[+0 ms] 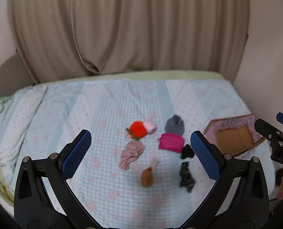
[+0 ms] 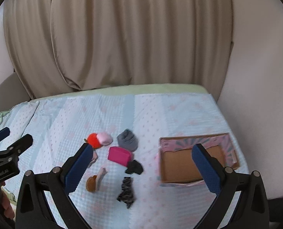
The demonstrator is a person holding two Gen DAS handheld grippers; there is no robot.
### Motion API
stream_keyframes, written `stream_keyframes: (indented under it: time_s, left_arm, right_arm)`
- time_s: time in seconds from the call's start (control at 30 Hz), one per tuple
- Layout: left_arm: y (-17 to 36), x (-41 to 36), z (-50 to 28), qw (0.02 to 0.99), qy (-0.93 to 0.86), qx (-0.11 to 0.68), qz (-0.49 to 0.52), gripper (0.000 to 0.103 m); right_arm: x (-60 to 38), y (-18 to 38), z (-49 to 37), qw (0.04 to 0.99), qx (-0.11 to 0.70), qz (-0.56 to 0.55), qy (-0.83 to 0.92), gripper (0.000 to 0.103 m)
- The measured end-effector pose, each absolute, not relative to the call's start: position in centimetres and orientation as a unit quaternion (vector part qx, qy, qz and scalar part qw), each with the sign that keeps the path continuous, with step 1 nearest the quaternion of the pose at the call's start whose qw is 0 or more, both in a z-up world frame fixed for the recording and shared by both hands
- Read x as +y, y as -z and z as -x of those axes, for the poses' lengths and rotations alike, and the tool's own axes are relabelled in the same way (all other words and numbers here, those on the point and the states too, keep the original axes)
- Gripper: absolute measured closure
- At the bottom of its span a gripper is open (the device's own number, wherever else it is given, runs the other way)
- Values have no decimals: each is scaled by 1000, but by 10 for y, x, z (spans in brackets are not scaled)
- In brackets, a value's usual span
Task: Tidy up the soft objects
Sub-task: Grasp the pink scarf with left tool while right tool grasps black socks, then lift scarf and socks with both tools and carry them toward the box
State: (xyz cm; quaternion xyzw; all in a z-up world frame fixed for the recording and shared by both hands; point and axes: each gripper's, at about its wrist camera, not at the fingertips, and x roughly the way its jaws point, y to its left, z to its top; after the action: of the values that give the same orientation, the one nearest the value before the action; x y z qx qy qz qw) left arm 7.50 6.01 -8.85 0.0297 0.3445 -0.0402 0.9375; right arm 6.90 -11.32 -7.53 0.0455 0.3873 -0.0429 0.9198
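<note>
Both grippers hovered above the bed (image 1: 84, 99), fingers spread wide and empty. The soft things lay ahead of and below the left gripper (image 1: 141, 152): orange pompom (image 1: 138, 128), grey hat (image 1: 174, 126), magenta pouch (image 1: 171, 143), black sock (image 1: 187, 175), its long axis running away from the fingers. The empty box (image 2: 179, 168) sat between the right gripper's (image 2: 148, 168) fingers, likely nearer that hand.

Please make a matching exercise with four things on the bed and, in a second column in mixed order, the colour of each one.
Things:
1. pompom
2. pouch
3. rolled sock
4. box

Colours:
A. grey
B. brown inside, pink patterned outside
C. orange-red
D. magenta

Pairs: 1-C, 2-D, 3-A, 4-B
</note>
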Motion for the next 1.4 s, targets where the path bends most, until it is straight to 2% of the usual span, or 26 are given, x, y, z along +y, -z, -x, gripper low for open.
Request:
stream_keyframes:
  time_s: [0.33, 0.5, 0.73, 0.87, 1.07, 1.23, 1.3, 1.4]
  left_arm:
    - [228, 113, -164, 908, 74, 410, -45, 1]
    - [302, 121, -206, 893, 96, 439, -40, 2]
    - [394, 118, -249, 873, 104, 474, -40, 7]
    - [427, 117, -265, 866, 105, 488, -34, 12]
    - [458, 114, -272, 852, 102, 511, -36, 32]
    - [472, 113, -267, 841, 101, 529, -45, 48]
    - [473, 110, -263, 844, 102, 523, -59, 58]
    - [471, 107, -258, 844, 108, 520, -67, 66]
  right_arm:
    - [-70, 210, -124, 899, 430, -55, 63, 0]
    - [-61, 284, -149, 889, 453, -24, 66, 0]
    - [-70, 352, -176, 875, 481, -8, 58, 0]
    - [-79, 381, -186, 863, 503, -13, 54, 7]
    - [-89, 401, -192, 855, 516, -17, 56, 13]
    - [-88, 409, -197, 850, 525, -18, 41, 39]
    - [-86, 412, -195, 849, 527, -14, 41, 46]
    - [-86, 412, -193, 849, 526, -19, 41, 59]
